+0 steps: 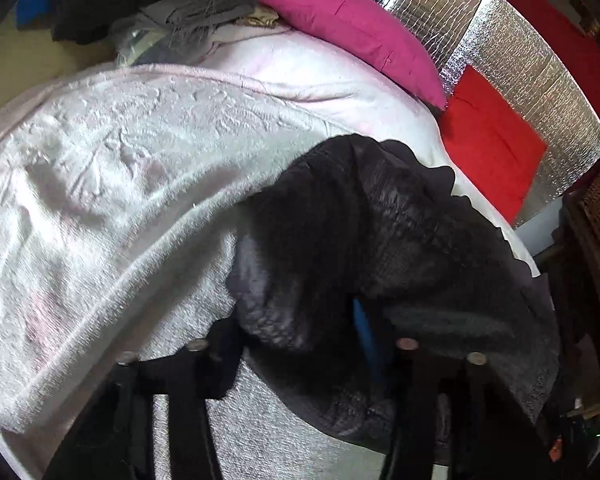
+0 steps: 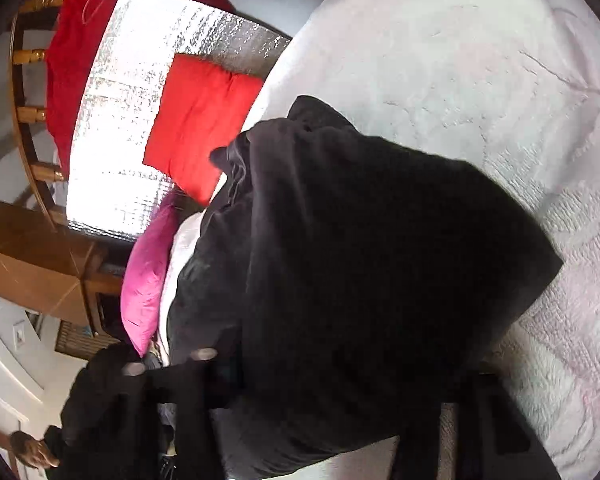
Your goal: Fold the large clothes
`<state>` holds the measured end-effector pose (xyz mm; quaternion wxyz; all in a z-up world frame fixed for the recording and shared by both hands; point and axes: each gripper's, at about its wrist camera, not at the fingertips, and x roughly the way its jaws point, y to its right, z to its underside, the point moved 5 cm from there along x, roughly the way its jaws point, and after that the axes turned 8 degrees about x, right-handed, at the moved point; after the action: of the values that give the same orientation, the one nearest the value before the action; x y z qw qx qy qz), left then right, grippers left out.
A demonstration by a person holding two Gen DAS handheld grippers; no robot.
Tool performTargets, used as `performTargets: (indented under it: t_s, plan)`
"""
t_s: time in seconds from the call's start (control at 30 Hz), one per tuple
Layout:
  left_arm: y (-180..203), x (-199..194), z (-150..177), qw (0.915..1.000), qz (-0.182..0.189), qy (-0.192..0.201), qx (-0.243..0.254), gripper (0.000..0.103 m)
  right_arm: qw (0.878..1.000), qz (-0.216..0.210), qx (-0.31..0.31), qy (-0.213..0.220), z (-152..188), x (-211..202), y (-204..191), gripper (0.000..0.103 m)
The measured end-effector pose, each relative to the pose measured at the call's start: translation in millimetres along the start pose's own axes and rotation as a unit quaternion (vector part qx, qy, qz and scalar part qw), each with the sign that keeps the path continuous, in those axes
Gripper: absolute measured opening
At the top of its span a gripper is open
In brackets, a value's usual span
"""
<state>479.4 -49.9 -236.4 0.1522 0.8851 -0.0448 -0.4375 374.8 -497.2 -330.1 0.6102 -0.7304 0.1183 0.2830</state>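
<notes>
A white fleece blanket [image 1: 120, 184] covers the bed. On it, toward the right of the left wrist view, lies a bunched black garment [image 1: 372, 240]. The left gripper [image 1: 300, 344] has cloth bunched between its fingers, seemingly clamped on it. In the right wrist view the right gripper [image 2: 340, 364] is buried under the same garment; its grip cannot be told. A pink pillow [image 1: 352, 28] and red cushion [image 1: 492, 140] lie beyond.

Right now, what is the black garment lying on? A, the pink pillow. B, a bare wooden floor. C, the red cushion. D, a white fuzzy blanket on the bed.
D: the black garment is bunched on the white fuzzy blanket covering the bed, while the pink pillow and the red cushion sit apart from it beyond the blanket's edge.
</notes>
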Motion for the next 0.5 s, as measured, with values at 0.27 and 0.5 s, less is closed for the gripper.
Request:
performTargets:
  t_s: [0.27,0.5]
  plan:
    - [11,-29,-10,0.9976,-0.028,0.041,0.049,0.020,0.995,-0.001,-0.099,0.017,19,-36,-40,0.034]
    - [1,-28,16,0.9943,-0.045,-0.017,0.095,0.035,0.993,0.053,-0.092,-0.057,19,-32,-3,0.053]
